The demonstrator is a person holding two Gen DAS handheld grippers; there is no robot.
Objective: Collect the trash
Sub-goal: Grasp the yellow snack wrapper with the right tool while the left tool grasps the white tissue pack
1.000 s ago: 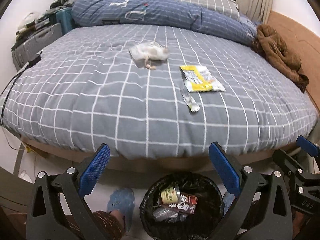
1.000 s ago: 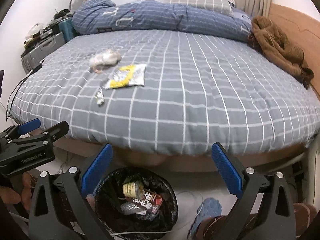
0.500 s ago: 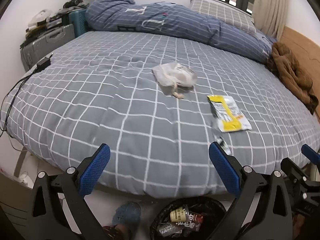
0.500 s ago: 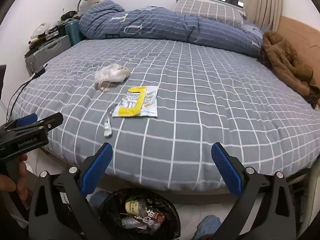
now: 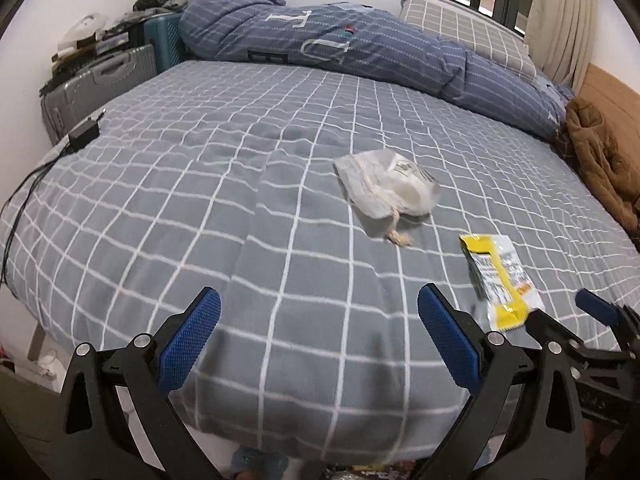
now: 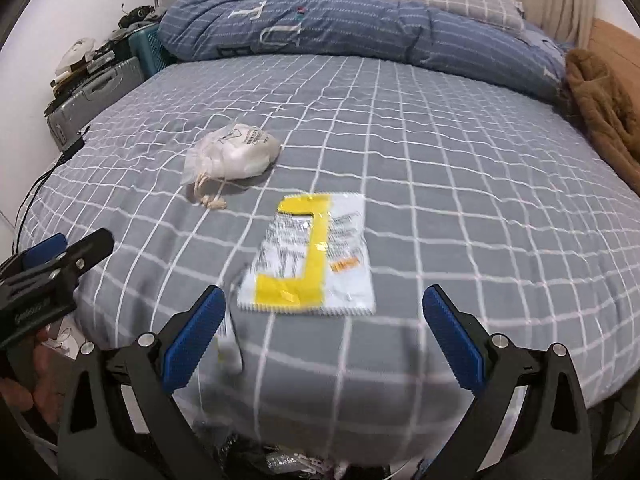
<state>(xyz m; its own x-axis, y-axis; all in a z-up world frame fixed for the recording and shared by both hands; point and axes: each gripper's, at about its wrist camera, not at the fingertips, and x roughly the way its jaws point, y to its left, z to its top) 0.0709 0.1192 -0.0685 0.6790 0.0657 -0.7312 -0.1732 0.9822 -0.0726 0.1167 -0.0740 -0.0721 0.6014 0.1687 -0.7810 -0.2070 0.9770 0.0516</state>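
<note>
A yellow and white snack wrapper (image 6: 310, 258) lies flat on the grey checked bed (image 6: 440, 168), just beyond my open right gripper (image 6: 322, 334). A small crumpled strip of wrapper (image 6: 230, 346) sits by the right gripper's left finger. Farther back lies a white drawstring bag (image 6: 234, 154). In the left wrist view the bag (image 5: 390, 186) is ahead and to the right of my open left gripper (image 5: 318, 336), with the yellow wrapper (image 5: 498, 280) at the right. Nothing is between either pair of fingers. A black bin's contents (image 6: 288, 462) peek below the bed edge.
A rolled blue striped duvet (image 5: 360, 44) and a checked pillow (image 5: 464, 32) lie at the head of the bed. A brown coat (image 5: 604, 160) is heaped at the right edge. Suitcases (image 5: 100, 84) stand at the left, with a charger and cable (image 5: 82, 136) on the bed.
Both grippers have risen from above the bin and moved forward over the bed edge. The bin has dropped almost out of view, and the wrappers and bag appear much closer.
</note>
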